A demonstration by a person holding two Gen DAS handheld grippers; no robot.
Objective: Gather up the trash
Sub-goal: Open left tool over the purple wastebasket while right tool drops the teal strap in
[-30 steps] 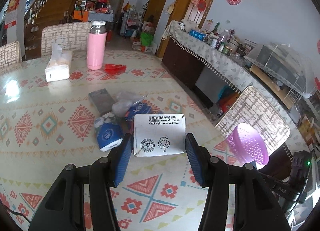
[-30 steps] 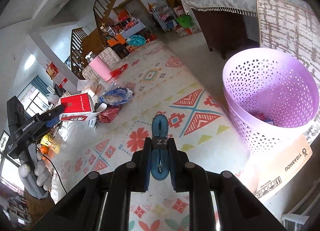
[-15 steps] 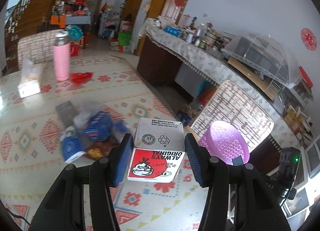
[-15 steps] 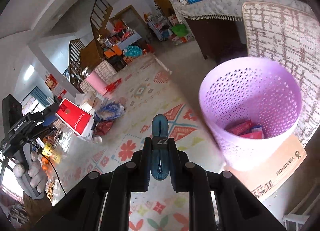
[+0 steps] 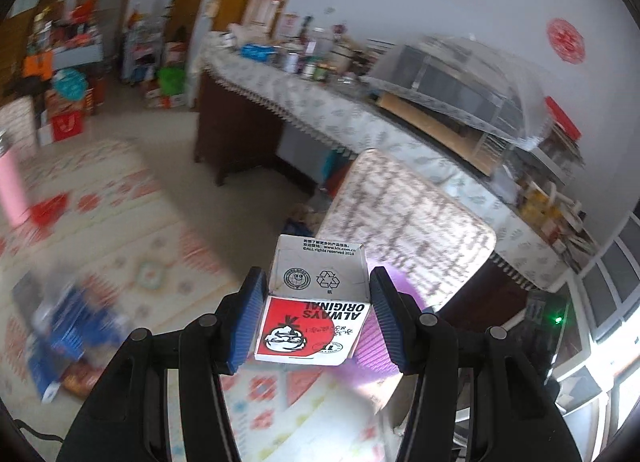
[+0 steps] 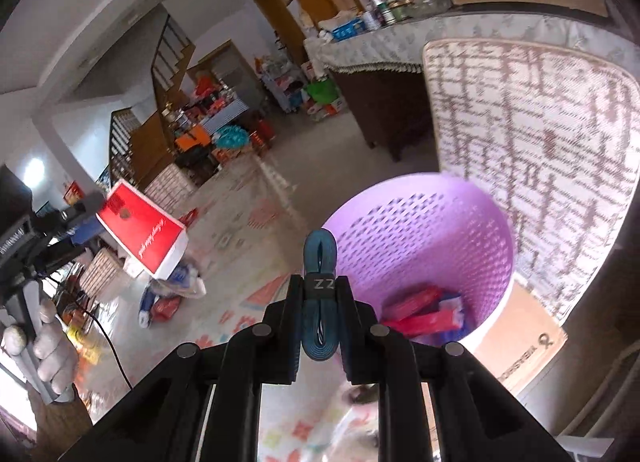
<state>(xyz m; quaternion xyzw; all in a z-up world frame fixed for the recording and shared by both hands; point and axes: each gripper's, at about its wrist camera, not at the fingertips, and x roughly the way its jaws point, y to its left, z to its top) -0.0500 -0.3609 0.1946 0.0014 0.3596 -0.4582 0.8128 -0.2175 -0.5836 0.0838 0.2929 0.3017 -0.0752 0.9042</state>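
Observation:
My left gripper [image 5: 318, 302] is shut on a red and white KFC carton [image 5: 316, 302] and holds it in the air; the carton also shows in the right wrist view [image 6: 144, 228], left of the basket. The purple mesh waste basket [image 6: 424, 246] stands beyond the table's edge with red wrappers [image 6: 420, 310] inside; in the left wrist view it [image 5: 376, 342] is mostly hidden behind the carton and fingers. My right gripper [image 6: 319, 262] is shut and empty, pointing at the basket's near rim. More trash [image 5: 72, 334] lies blurred on the patterned table.
A woven chair back [image 6: 532, 150] stands behind the basket. A cardboard sheet [image 6: 520, 338] lies under the basket. A pink flask [image 5: 12, 186] stands at the table's far left. A sideboard [image 5: 320, 110] with jars runs along the wall.
My left gripper has swung right with the carton, away from the trash pile and toward the basket. The right gripper has moved closer to the basket.

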